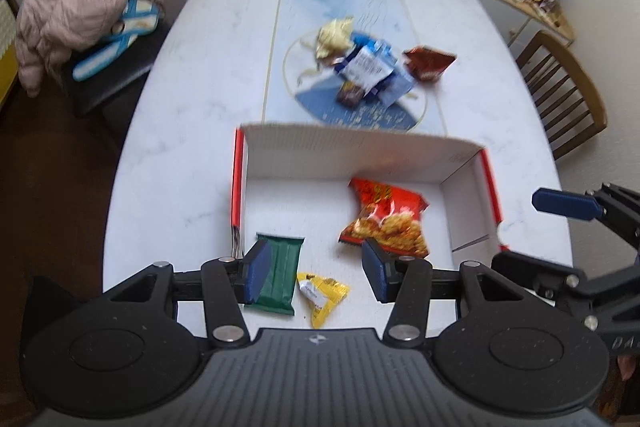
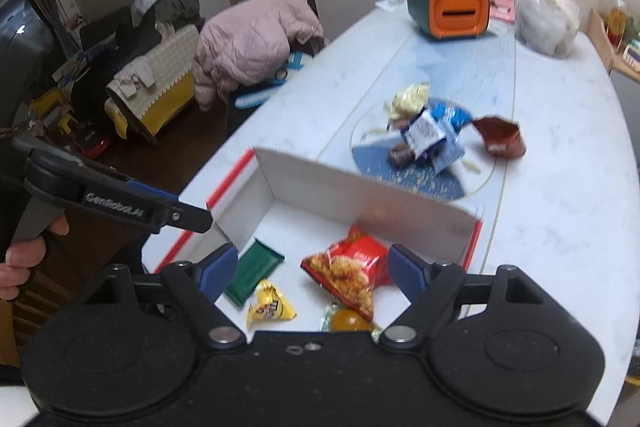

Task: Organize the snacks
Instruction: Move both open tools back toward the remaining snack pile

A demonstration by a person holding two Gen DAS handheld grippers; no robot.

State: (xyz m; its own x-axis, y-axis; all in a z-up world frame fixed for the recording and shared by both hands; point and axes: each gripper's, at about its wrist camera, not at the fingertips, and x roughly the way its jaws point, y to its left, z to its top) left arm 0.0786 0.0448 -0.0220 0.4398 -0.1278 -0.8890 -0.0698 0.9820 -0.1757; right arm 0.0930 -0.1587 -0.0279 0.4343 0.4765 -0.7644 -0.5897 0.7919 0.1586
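**Left wrist: spread tongs above the box**

Left gripper gapes, holding nothing, over the white box (green bar, yellow packet, red bag inside).

Right wrist: right gripper likewise spread; loose snack pile lies beyond.

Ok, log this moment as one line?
left gripper: open, empty | right gripper: open, empty | box: green bar, yellow packet, red bag inside | pile: unsorted on table
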